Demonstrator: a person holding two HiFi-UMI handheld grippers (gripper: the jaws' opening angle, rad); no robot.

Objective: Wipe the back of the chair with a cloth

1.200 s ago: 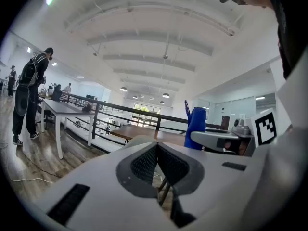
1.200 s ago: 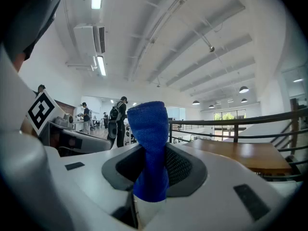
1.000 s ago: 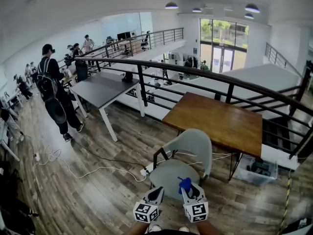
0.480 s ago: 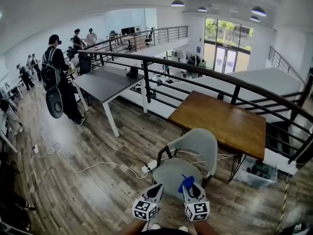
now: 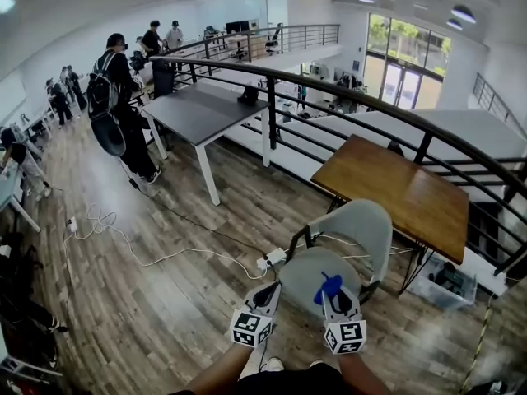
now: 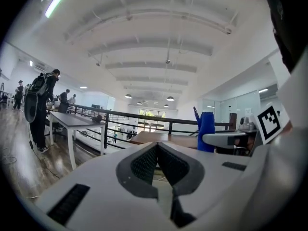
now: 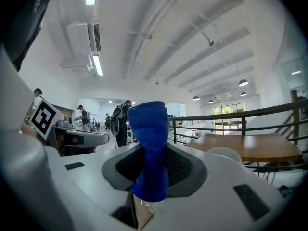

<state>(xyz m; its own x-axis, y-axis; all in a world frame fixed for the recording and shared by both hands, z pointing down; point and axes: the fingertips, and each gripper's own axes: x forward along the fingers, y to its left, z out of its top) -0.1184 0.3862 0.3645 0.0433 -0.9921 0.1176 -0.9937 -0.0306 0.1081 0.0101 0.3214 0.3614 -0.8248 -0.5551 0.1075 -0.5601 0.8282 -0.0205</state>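
**Head view.** The chair [image 5: 362, 229] stands on the wood floor [image 5: 148, 319] with its seat toward the person. Its pale back faces the wooden worktop [image 5: 395, 196] just behind it. The left gripper [image 5: 268, 290] and right gripper [image 5: 334, 293] are held side by side over the near edge of the seat. A blue cloth [image 5: 329, 285] sticks out of the right gripper's tips. It shows over the seat, short of the chair back. A white cable [image 5: 165, 260] runs across the floor to the left. A person with a backpack [image 5: 115, 97] stands beside a grey worktop [image 5: 202, 109], well away.

**Left gripper view.** The left gripper [image 6: 157, 147] has its fingers [image 6: 144, 163] clenched together with nothing between them. The right gripper [image 6: 226, 139] shows alongside, with the cloth [image 6: 206, 128] upright in it.

**Right gripper view.** The right gripper [image 7: 150, 160] has its fingers [image 7: 182, 166] grasping the cloth [image 7: 150, 129]. The cloth stands up from them as a folded wad. The pale top of the chair [image 7: 225, 154] shows low right, before the wooden worktop [image 7: 245, 150].
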